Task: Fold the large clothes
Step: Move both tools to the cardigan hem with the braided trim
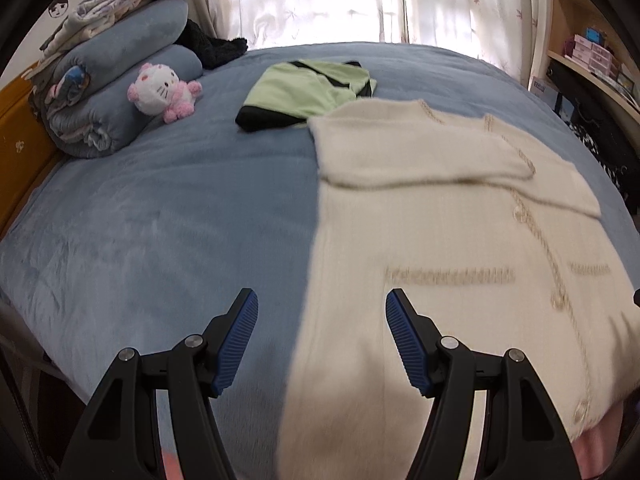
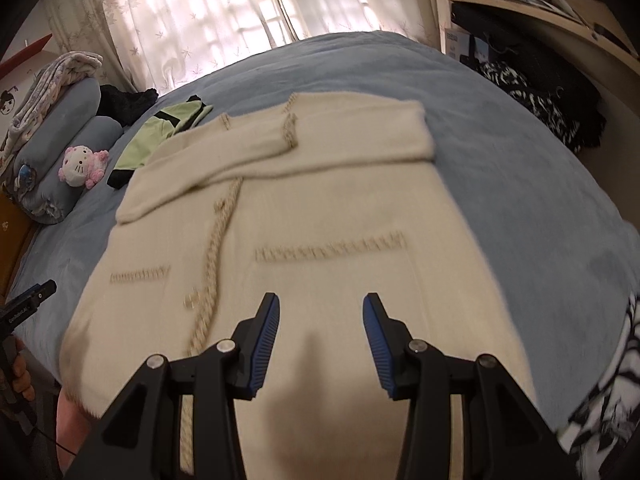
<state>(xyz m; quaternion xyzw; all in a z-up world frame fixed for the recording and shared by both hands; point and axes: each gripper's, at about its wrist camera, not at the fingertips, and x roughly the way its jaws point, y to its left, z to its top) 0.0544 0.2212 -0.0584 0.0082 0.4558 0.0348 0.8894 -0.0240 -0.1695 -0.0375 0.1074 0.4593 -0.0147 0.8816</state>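
Your left gripper (image 1: pixel 322 318) has its jaws apart and empty, straddling the left edge of the cream knitted cardigan with rope trim (image 1: pixel 440 220). Your right gripper (image 2: pixel 320 322) is also apart and empty above the cardigan's lower front. The cardigan lies flat on the blue plush bedspread (image 1: pixel 160 220), sleeves folded across. Risks: pinching bedspread with the hem, a one-layer grab, or dragging it onto the green garment with black trim (image 1: pixel 308 92).

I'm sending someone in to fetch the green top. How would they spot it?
On the blue bed, look toward the curtained window, just beyond the cream cardigan. The green top lies folded there, the only pale green garment, with black trim.
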